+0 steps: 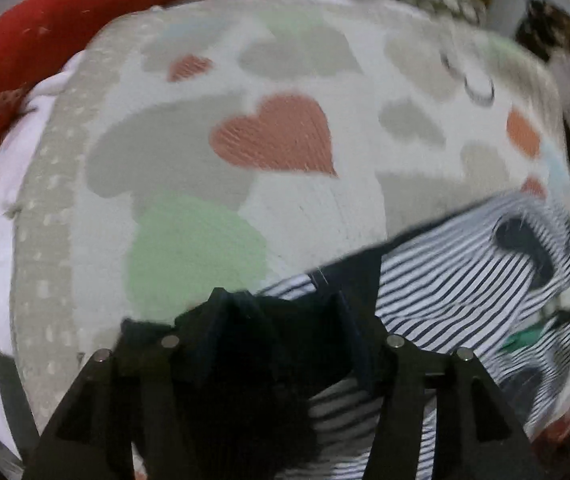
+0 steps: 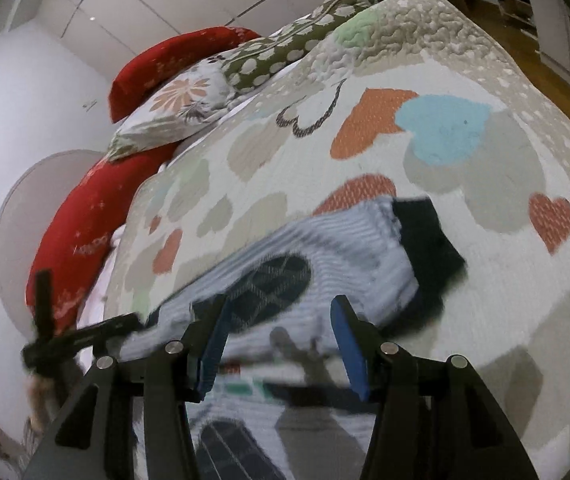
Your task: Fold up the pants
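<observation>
Writing: pale lettering is seen on the lower red pillow (image 2: 71, 236) in the right wrist view, too small & blurred to be read; same in the left wrist view. No brand or label can be made out on the pants. No containers are seen in either view.

Pants (image 1: 457, 280) are striped black & white w/ dark oval patches and a dark cuff; they lie on the bed, spread over a quilt (image 1: 213, 152) printed w/ hearts in orange, green, grey & blue. In the left wrist view the pants sit at lower right of the quilt, edge lifted toward the left tongs (image 1: 281, 312). Dark fabric is bunched between the fingers there, so the left tongs appear to be pinched on the dark band of the pants, though the contact is in shadow.

In the right wrist view the pants (image 2: 325, 248) are motion-blurred, stretching from lower left to a dark cuff at centre right. The right tongs (image 2: 281, 320) are spread wide, blue pads apart, held just over the cloth; nothing is gripped. The left tongs (image 2: 85, 332) are seen at far left, at the end of the pants.

At the head of the bed: a second red pillow, a floral pillow (image 2: 181, 104), a green spotted pillow (image 2: 285, 52). Wood floor (image 2: 525, 52) is seen beyond the bed.
</observation>
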Tool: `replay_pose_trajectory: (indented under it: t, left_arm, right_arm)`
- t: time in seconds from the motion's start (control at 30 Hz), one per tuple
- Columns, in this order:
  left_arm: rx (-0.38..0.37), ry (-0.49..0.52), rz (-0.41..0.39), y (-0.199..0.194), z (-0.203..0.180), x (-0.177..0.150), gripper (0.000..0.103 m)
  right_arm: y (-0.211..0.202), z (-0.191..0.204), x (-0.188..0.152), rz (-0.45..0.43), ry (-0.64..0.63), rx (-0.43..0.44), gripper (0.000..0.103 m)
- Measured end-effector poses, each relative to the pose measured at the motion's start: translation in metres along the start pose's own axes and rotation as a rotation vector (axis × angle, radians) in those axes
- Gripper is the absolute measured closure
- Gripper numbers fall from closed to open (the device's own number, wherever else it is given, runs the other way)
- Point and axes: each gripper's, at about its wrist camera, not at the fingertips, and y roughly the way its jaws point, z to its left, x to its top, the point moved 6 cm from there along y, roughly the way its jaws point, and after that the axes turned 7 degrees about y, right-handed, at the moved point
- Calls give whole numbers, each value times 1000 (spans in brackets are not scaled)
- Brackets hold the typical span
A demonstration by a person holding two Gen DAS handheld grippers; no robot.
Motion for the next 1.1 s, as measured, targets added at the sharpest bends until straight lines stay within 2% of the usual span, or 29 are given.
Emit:
replay_pose_trajectory:
  t: [0.07,0.1,0.2,0.3,0.4,0.43,0.47,0.57,0.63,0.7,0.77,0.83,0.87,0.9,0.93,0.97,1.0,1.1]
  left_arm:
    - [65,69,-18,2,-10,-1,72]
    - [86,91,-27,1,-13,-1,89]
    - [143,113,-55,-4,-12,4,92]
    - [270,114,-112,-15,1,19,92]
    - [442,137,-158,-20,8,35,92]
    - [476,138,-156,-17,11,39,90]
    - [479,131,-146,-14,13,40,88]
    - [391,66,-141,-12,21,32,87]
    - [338,36,-167,-21,22,24,87]
    - [283,-5,-207,-37,26,12,84]
    - [241,-48,-242,-55,32,-1,78]
    - [204,-115,-282,-73,43,-18,59]
    - [182,-153,-300,-78,49,-27,56]
    - [164,-182,-304,-80,53,-34,53]
    - [140,-213,-294,-80,58,-44,52]
    - [113,-242,-278,-76,63,-54,52]
    - [87,-266,-262,-71,67,-62,52]
    - [52,-333,-204,-52,76,-91,51]
  right_arm:
    - [-10,-7,-10,-3,-10,-2,48]
    - [-16,-12,-14,-5,-5,0,48]
    - [-36,-33,-24,-24,34,6,48]
    - [-59,-60,-32,-63,102,10,48]
    - [-79,-88,-42,-95,156,-13,48]
    - [-82,-94,-44,-98,166,-21,48]
    - [-84,-100,-47,-99,174,-29,48]
    - [-86,-108,-52,-94,196,-26,48]
    - [-85,-105,-52,-86,205,-1,47]
    - [-81,-99,-50,-82,194,23,42]
    - [-72,-86,-49,-74,166,40,37]
    - [-61,-76,-53,-55,137,29,36]
    - [-53,-73,-55,-41,123,8,36]
    - [-46,-71,-59,-26,109,-9,40]
    - [-40,-70,-61,-12,97,-16,51]
    - [-35,-68,-63,1,82,-24,85]
    - [-31,-67,-65,20,67,-34,89]
    - [-31,-67,-62,11,67,-41,89]
